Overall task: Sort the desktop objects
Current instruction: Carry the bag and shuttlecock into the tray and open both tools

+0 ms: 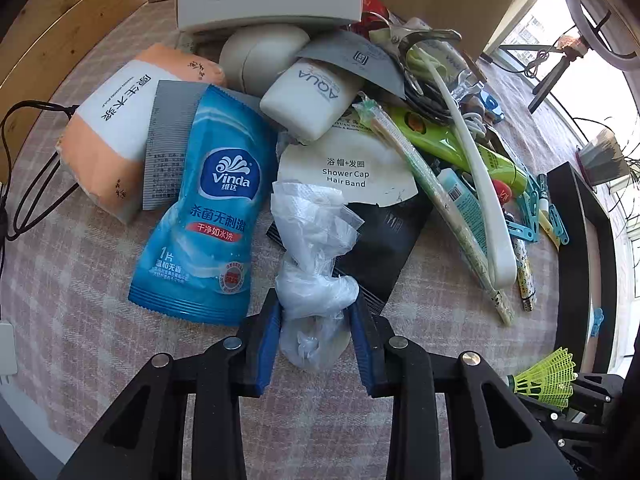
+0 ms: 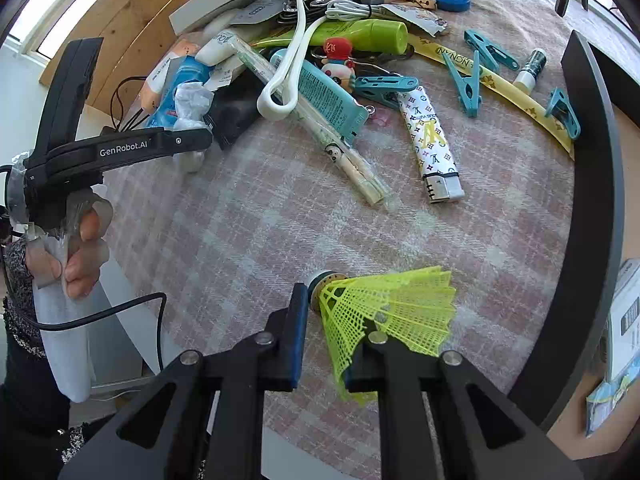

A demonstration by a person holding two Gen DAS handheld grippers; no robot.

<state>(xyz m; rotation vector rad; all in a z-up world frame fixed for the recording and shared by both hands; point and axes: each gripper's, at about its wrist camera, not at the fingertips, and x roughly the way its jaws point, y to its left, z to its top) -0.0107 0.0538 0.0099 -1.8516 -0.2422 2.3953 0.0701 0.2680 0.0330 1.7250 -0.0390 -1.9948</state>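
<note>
My left gripper (image 1: pixel 316 320) is shut on a crumpled clear plastic bag (image 1: pixel 312 248), whose loose end lies toward the pile; the bag also shows in the right wrist view (image 2: pixel 192 104). My right gripper (image 2: pixel 328 320) holds a yellow-green plastic shuttlecock (image 2: pixel 388 312) between its blue pads just above the checked cloth (image 2: pixel 260 220); the same shuttlecock shows at the lower right of the left wrist view (image 1: pixel 548 376). A blue Vinda wipe packet (image 1: pixel 208 216), an orange tissue pack (image 1: pixel 116 132) and a white AQUA bottle (image 1: pixel 312 96) lie ahead of the left gripper.
A heap of small items fills the far table: green bottle (image 2: pixel 368 34), white hanger (image 2: pixel 288 68), teal tube (image 2: pixel 328 96), patterned lighter (image 2: pixel 432 148), teal clothes pegs (image 2: pixel 468 80), yellow ribbon (image 2: pixel 500 84). A black curved rim (image 2: pixel 600 200) borders the right. Cables (image 1: pixel 24 168) trail at left.
</note>
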